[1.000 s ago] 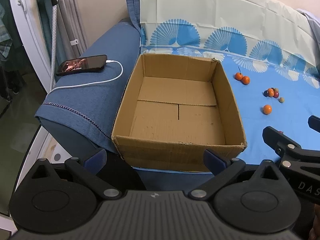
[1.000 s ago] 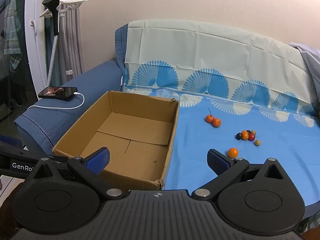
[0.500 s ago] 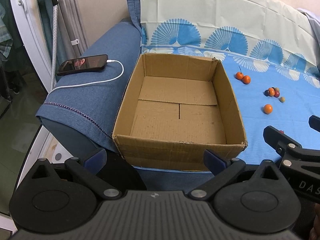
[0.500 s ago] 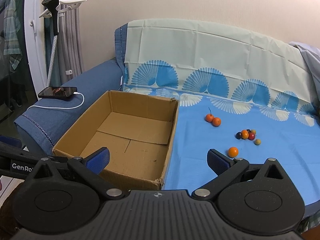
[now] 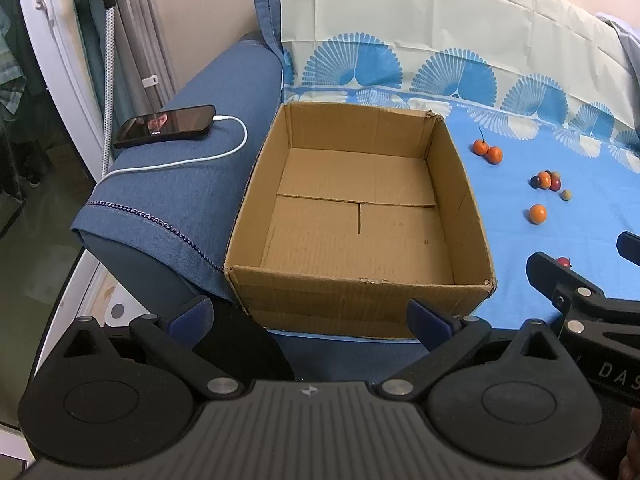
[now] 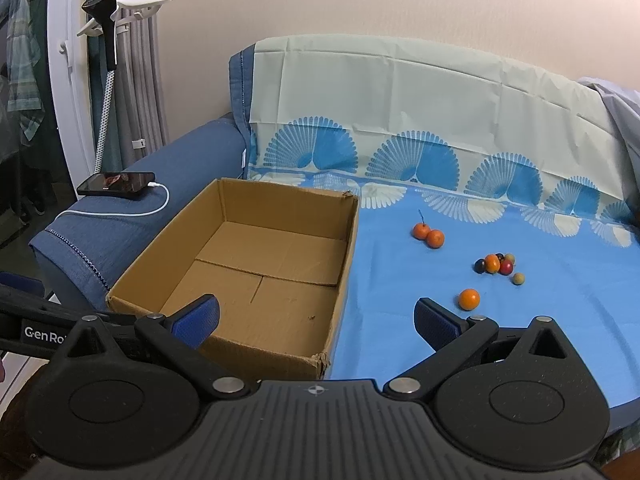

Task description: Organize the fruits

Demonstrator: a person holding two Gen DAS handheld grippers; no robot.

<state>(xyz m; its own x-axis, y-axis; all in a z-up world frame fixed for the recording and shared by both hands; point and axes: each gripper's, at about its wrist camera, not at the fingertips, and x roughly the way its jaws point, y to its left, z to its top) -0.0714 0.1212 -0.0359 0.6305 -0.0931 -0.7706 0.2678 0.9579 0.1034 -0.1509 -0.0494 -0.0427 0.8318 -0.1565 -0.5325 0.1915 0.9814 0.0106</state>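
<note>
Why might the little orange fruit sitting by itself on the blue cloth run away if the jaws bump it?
The lone orange fruit looks round like a ball, so a nudge would probably make it roll. The blue cloth under it looks smooth and flat there, so little would stop it. It is small beside the open right gripper, so it is probably light and easy to knock.

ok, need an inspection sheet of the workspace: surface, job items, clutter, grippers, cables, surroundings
Surface: blue patterned cloth over a sofa.
Job's things: cardboard box open, nothing in it; small fruits loose on the cloth, single orange fruit nearest.
Clutter: phone on the sofa armrest.
Grippers: left gripper open, holds nothing; right gripper open, holds nothing.
Cables: white charging cable plugged into the phone.
Surroundings: wall, curtains.
</note>
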